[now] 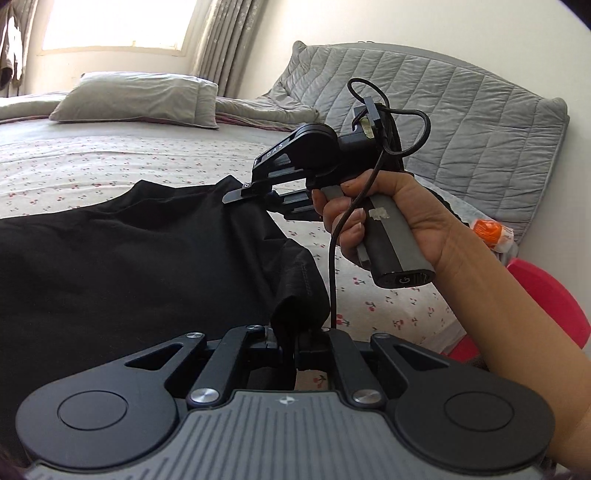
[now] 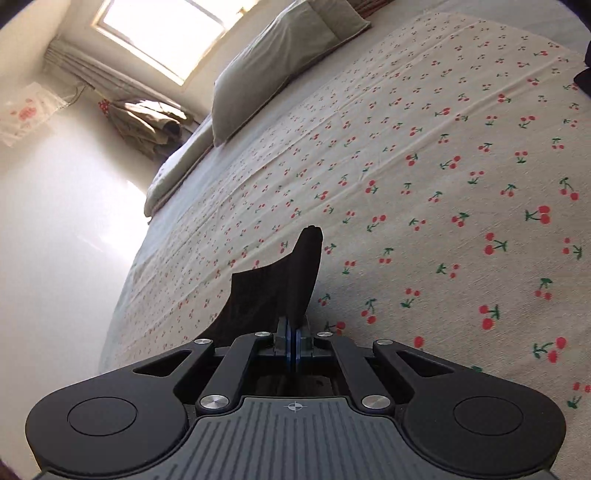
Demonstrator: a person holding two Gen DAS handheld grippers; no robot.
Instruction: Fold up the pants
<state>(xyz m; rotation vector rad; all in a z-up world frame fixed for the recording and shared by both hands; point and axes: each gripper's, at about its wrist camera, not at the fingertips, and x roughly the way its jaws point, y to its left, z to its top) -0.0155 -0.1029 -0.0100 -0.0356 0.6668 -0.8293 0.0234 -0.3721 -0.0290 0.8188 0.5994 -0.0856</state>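
The black pants (image 1: 122, 258) hang and drape over the cherry-print bed sheet (image 1: 92, 166) in the left wrist view. My left gripper (image 1: 295, 341) is shut on a corner of the pants at the lower middle. My right gripper (image 1: 240, 192), held in a hand, is shut on the far upper corner of the same edge, so the cloth stretches between the two. In the right wrist view my right gripper (image 2: 294, 345) is shut on a flap of the pants (image 2: 273, 291) that sticks up above the sheet (image 2: 406, 184).
Grey pillows (image 1: 140, 98) lie at the head of the bed under a bright window (image 1: 114, 22). A quilted grey cover (image 1: 443, 110) leans on the wall at right. A red stool (image 1: 546, 299) and an orange packet (image 1: 487, 229) sit by the bed's right edge.
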